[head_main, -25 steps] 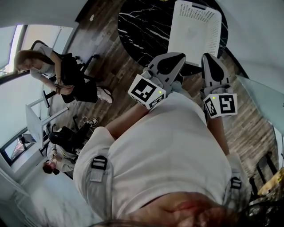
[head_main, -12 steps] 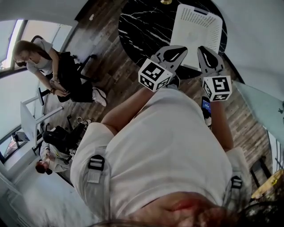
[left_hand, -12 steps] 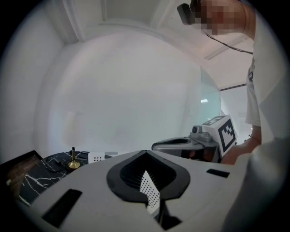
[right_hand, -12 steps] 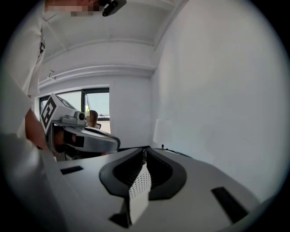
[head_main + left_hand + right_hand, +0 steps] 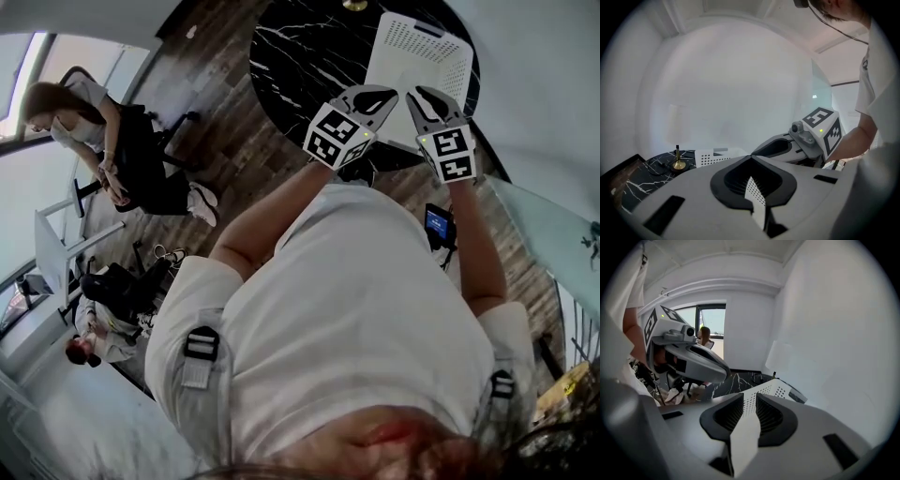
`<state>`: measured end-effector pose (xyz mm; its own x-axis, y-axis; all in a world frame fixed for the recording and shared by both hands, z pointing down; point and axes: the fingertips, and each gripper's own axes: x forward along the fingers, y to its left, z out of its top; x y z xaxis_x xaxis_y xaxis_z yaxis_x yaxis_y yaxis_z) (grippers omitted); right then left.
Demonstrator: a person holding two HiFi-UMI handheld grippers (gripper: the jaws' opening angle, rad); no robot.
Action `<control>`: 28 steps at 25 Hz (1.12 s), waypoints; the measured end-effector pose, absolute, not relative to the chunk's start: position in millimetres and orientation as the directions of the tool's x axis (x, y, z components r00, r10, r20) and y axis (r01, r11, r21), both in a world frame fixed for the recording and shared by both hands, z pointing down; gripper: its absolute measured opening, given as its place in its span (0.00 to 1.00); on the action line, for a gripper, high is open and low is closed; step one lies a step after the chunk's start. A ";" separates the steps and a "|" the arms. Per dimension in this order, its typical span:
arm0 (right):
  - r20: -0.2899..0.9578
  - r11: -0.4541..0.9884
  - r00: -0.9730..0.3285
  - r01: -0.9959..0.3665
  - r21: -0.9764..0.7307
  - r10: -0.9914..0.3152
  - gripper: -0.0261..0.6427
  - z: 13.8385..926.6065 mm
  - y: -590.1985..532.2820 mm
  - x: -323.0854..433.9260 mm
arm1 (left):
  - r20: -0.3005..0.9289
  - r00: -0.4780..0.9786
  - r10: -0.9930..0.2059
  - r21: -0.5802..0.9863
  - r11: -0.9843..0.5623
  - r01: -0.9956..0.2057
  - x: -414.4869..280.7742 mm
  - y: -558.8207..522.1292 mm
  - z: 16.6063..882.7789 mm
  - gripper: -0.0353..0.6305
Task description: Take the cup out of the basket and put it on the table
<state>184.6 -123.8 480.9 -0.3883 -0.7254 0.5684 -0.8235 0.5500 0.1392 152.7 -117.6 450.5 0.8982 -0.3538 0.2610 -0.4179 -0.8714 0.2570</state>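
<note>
A white perforated basket (image 5: 417,66) stands on the round black marble table (image 5: 300,56), at its right side. No cup shows in any view, and what I see of the basket's inside looks plain white. I hold both grippers side by side over the table's near edge, just short of the basket. My left gripper (image 5: 389,91) has its jaw tips together (image 5: 751,159) with nothing in them. The right gripper (image 5: 415,92) has a narrow gap at its tips (image 5: 746,399), through which the basket wall (image 5: 778,390) shows; it is empty.
A small brass-coloured stand (image 5: 678,164) sits on the table's far side. Two people sit at desks on the left (image 5: 103,141), over a wooden floor. A lit phone-like device (image 5: 438,225) hangs at my right hip. A white wall rises close behind the table.
Both grippers have moved forward from in front of my chest to the table's near edge and drawn closer together. The basket has not moved.
</note>
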 end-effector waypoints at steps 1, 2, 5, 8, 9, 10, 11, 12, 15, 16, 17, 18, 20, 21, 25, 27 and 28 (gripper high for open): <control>0.593 0.562 -0.387 -0.816 0.136 -0.706 0.14 488.4 -125.9 184.6 | 0.268 0.898 -0.350 0.258 -0.872 -0.417 153.6 -120.5 453.5 0.06; 0.616 0.574 -0.387 -0.808 0.133 -0.687 0.14 496.4 -128.0 184.9 | 0.277 0.897 -0.344 0.259 -0.873 -0.414 154.7 -123.1 456.6 0.06; 0.681 0.609 -0.376 -0.783 0.129 -0.628 0.14 522.2 -136.6 187.7 | 0.307 0.895 -0.324 0.255 -0.878 -0.405 158.2 -129.2 467.3 0.06; 0.733 0.639 -0.353 -0.756 0.142 -0.581 0.15 545.4 -146.6 190.8 | 0.339 0.888 -0.312 0.245 -0.882 -0.403 159.7 -134.2 478.2 0.06; 0.746 0.648 -0.347 -0.747 0.147 -0.568 0.15 551.6 -149.6 191.2 | 0.349 0.884 -0.311 0.240 -0.882 -0.405 159.5 -136.3 481.6 0.06; 0.759 0.658 -0.340 -0.738 0.150 -0.555 0.15 557.3 -152.2 191.3 | 0.360 0.880 -0.311 0.234 -0.883 -0.407 159.0 -138.5 484.9 0.06; 0.773 0.667 -0.334 -0.729 0.151 -0.540 0.15 563.1 -154.3 191.2 | 0.369 0.876 -0.310 0.228 -0.884 -0.409 158.3 -140.9 488.2 0.06; 0.787 0.677 -0.327 -0.720 0.150 -0.523 0.15 569.5 -156.1 191.0 | 0.378 0.873 -0.309 0.224 -0.884 -0.409 157.7 -143.1 491.2 0.06; 0.834 0.691 -0.290 -0.709 0.143 -0.470 0.15 592.9 -161.3 195.2 | 0.397 0.869 -0.295 0.219 -0.889 -0.401 157.5 -149.4 500.1 0.06; 0.849 0.691 -0.274 -0.710 0.139 -0.452 0.15 601.5 -163.0 197.8 | 0.402 0.869 -0.289 0.219 -0.891 -0.398 157.7 -151.2 503.0 0.06; 0.862 0.690 -0.259 -0.711 0.135 -0.436 0.15 609.2 -164.4 200.3 | 0.408 0.868 -0.285 0.220 -0.892 -0.396 157.9 -152.6 505.6 0.06; 0.873 0.690 -0.246 -0.712 0.133 -0.422 0.15 615.6 -165.7 202.5 | 0.413 0.866 -0.281 0.219 -0.893 -0.394 158.0 -153.8 508.0 0.06; 0.888 0.692 -0.221 -0.709 0.137 -0.402 0.15 625.3 -169.2 206.5 | 0.420 0.865 -0.274 0.219 -0.895 -0.389 158.2 -156.2 511.8 0.06; 0.895 0.694 -0.210 -0.706 0.139 -0.394 0.15 629.5 -171.2 207.9 | 0.423 0.865 -0.271 0.219 -0.895 -0.388 158.3 -157.7 513.3 0.06; 0.917 0.710 -0.180 -0.690 0.142 -0.357 0.15 644.7 -174.7 209.2 | 0.426 0.866 -0.260 0.226 -0.897 -0.380 157.7 -159.5 516.1 0.06; 0.924 0.718 -0.168 -0.682 0.143 -0.344 0.15 650.3 -176.1 209.1 | 0.425 0.868 -0.257 0.229 -0.897 -0.378 157.5 -160.2 516.3 0.06; 0.927 0.722 -0.162 -0.677 0.146 -0.339 0.15 653.0 -176.9 208.9 | 0.424 0.868 -0.257 0.231 -0.896 -0.378 157.3 -160.6 516.4 0.06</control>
<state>208.9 -176.9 653.0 -0.1623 -0.3395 0.9265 -0.6768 0.7215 0.1458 157.3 -160.6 516.4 0.8683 -0.2575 0.4240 -0.3784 -0.8965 0.2306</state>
